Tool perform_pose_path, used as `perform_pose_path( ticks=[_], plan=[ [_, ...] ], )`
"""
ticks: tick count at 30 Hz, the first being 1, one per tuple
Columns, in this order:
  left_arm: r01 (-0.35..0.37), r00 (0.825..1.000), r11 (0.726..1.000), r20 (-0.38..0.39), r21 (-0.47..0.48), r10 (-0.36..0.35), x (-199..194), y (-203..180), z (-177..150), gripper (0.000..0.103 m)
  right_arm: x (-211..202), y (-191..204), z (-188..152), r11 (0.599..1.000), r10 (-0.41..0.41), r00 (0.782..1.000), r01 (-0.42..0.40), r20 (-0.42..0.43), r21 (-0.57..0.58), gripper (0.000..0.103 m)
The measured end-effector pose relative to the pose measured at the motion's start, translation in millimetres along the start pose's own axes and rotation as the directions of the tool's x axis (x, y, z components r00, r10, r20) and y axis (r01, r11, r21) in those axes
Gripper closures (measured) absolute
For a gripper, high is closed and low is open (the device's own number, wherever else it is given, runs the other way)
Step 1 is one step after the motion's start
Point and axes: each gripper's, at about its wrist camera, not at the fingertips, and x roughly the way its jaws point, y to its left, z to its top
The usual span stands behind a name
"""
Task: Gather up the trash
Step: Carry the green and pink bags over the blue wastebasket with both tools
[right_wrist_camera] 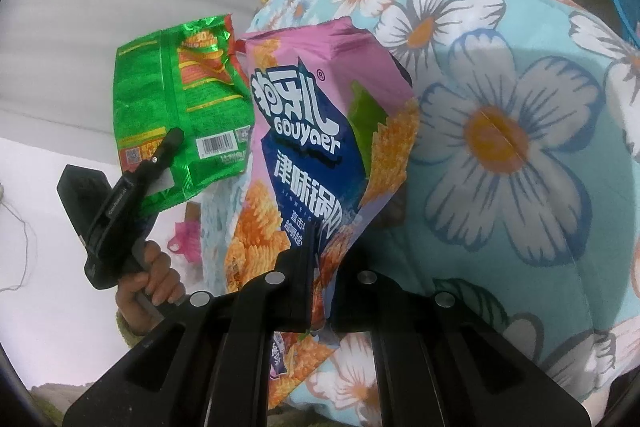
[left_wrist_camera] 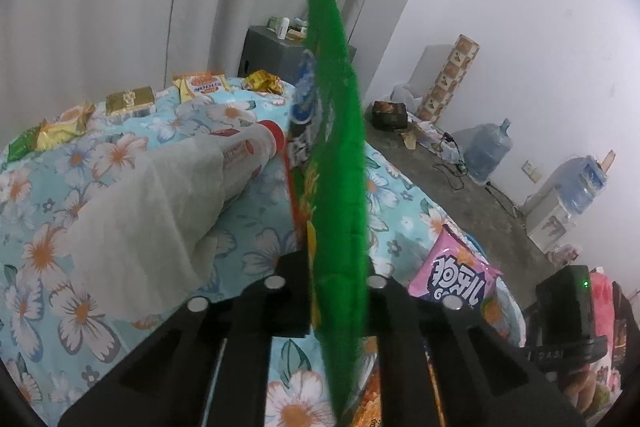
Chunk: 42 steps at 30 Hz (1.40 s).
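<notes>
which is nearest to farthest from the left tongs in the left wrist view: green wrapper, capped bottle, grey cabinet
1. green wrapper, clamped edge-on in the left tongs.
2. capped bottle, lying on the floral bedding, left of the wrapper.
3. grey cabinet, beyond the bed by the curtain.

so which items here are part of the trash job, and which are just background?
Job:
green snack bag, in left gripper
pink snack bag, in right gripper
yellow wrappers on bed

Background:
floral bedsheet
water jugs
grey cabinet

Green snack bag (right_wrist_camera: pixel 176 107) crumpled, held upright; pink chip bag (right_wrist_camera: pixel 316 147) upright above floral bedspread (right_wrist_camera: pixel 500 131).
</notes>
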Motion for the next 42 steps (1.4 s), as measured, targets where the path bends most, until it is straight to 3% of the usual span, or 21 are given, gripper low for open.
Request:
perform_pose_path(
  ticks=[10, 24, 42],
  plan=[
    [-0.011, 0.999, 0.998, 0.045, 0.063, 0.008, -16, -12, 1, 0.101, -9, -8, -2, 0.997, 0.076, 0.997, -0.076, 0.020, 0.022, 0.103],
    [0.003, 0.995, 0.995, 0.099, 0.099, -0.013, -31, -29, 13, 0.101, -30, -20, 6, 0.985, 0.166, 0.979, -0.171, 0.119, 0.026, 0.103],
    [0.034, 0.990, 0.980, 0.126, 0.195, -0.059, -33, -73, 27, 0.101, -45, -63, 0, 0.976, 0.192, 0.941, -0.212, 0.279, 0.045, 0.103]
  ],
)
